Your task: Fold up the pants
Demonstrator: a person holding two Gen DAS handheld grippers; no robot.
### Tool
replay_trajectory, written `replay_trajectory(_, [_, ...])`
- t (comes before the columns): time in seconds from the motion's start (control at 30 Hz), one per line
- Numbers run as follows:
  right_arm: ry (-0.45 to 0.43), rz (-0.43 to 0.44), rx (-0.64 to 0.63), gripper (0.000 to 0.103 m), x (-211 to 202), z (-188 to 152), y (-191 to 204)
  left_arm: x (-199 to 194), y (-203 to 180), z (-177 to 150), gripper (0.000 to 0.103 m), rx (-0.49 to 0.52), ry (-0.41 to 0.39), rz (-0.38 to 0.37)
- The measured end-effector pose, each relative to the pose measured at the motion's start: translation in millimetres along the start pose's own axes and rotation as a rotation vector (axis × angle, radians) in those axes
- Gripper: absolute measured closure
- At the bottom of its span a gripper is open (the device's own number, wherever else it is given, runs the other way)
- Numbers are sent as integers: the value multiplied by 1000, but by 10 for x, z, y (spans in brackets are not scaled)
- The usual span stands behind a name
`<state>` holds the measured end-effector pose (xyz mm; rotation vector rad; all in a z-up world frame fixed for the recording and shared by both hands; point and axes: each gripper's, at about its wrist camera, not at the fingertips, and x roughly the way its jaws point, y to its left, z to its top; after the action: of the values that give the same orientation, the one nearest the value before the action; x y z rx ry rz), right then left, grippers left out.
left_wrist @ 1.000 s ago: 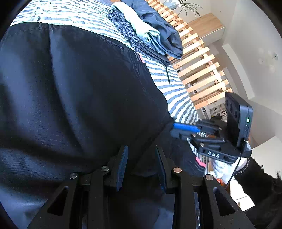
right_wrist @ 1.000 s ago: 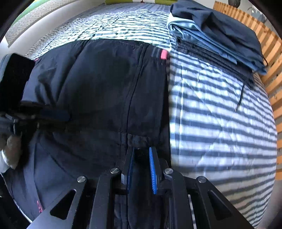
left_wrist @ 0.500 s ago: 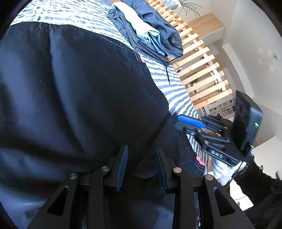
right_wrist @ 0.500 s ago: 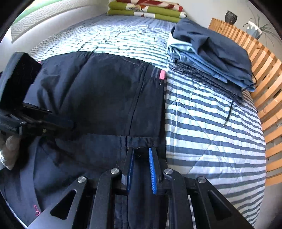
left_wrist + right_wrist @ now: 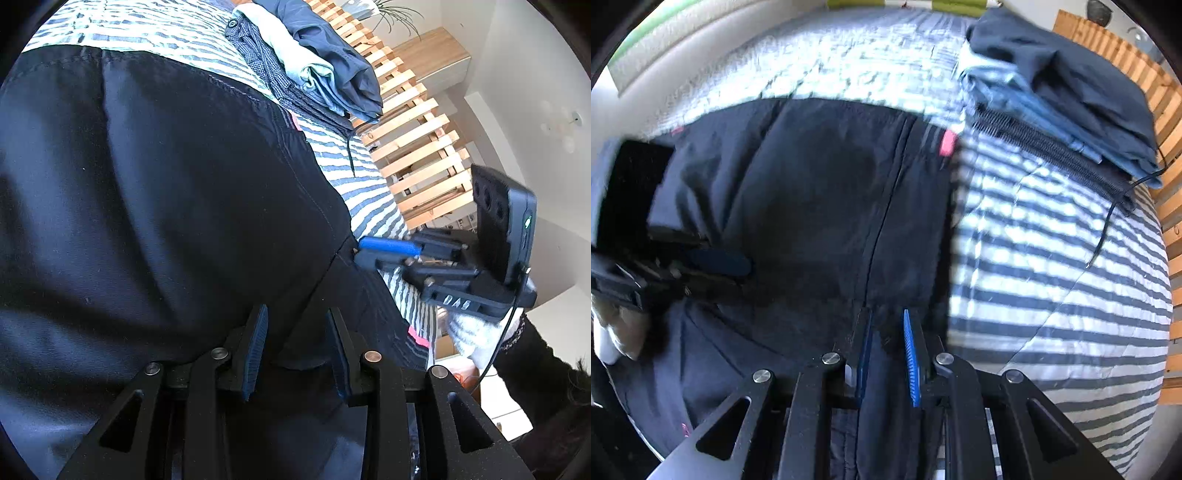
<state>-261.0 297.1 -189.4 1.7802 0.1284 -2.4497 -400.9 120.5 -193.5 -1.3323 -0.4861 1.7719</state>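
A: Entry. Dark navy pants (image 5: 820, 206) spread on the blue-and-white striped quilt (image 5: 1052, 280) of a bed, filling the left and centre of the right wrist view. Cloth is matte, with a stitched seam running down the middle and a small pink tag (image 5: 948, 142) at the right edge.

B: Surface?

A: Mostly flat, soft creases. The near edge is lifted and doubled over toward the cameras; a second pink tag (image 5: 419, 338) shows low on that fold in the left wrist view.

B: Right gripper (image 5: 886, 334)?

A: Jaws narrow, blue pads pinching a raised ridge of the pants cloth beside the seam. From the left wrist view the same gripper (image 5: 360, 251) meets the right edge of the pants, held by a hand in a white glove (image 5: 476, 332) with a black sleeve.

B: Left gripper (image 5: 297, 332)?

A: Pads wider apart, a peaked fold of the dark cloth standing between them. Whether the pads press that fold, I cannot tell. In the right wrist view this gripper (image 5: 738, 264) sits blurred at the left edge of the pants.

B: Surroundings?

A: A stack of folded clothes (image 5: 1071, 96) lies on the quilt at far right, apart from the pants, next to a wooden slatted frame (image 5: 417, 147).
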Motion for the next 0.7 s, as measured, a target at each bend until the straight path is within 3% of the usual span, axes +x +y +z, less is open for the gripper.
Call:
replay_trajectory(0.07, [1,-47,-8,85,19,-51,36,-2,3,3,69,0,0,0])
replay_trajectory(0.17, [4,-41,32,74,11,-125,-34,2,-4,-1,68,-1,0,-2])
replay_trajectory(0.3, [10,-26,39,74,45,-129,-95,8,-14,-7,68,-1,0,-2])
replay_trajectory(0.57, [29,-87,-1,78,15,-126,-3,4,-7,-5,68,-2,-1,-3])
replay_trajectory(0.7, [-17,-127,-17,77,-120,-161,46,9,-16,-7,68,-2,-1,-4])
